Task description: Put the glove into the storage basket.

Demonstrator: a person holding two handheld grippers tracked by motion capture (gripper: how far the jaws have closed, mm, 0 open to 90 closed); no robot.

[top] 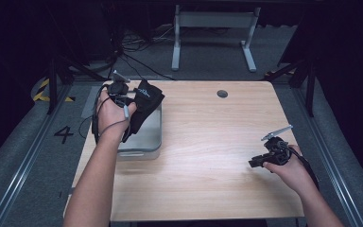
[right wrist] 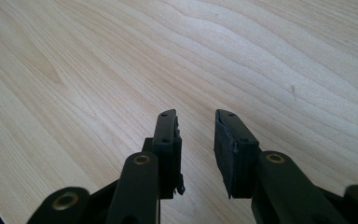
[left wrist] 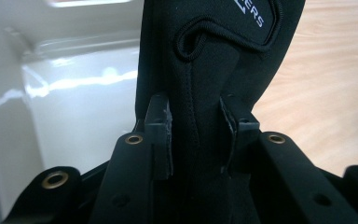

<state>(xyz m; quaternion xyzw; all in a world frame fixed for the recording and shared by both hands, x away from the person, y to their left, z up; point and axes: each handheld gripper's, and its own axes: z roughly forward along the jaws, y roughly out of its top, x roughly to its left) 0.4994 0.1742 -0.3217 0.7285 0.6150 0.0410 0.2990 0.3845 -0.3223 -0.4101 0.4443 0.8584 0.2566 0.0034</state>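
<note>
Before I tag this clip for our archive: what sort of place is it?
Probably a recording lab or workshop: a bare wooden table on grey carpet, loose cables on the floor behind it, and hazard tape by a floor rail.

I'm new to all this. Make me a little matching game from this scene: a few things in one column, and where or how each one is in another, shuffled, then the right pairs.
Things
1. left gripper
2. right gripper
3. black fabric item
4. clear plastic bin

States
A. sits on the table's left part
B. jaws apart, nothing between them
C. hangs over the bin, white lettering on it
D. jaws clamped on cloth

Pairs: 1-D, 2-B, 3-C, 4-A
</note>
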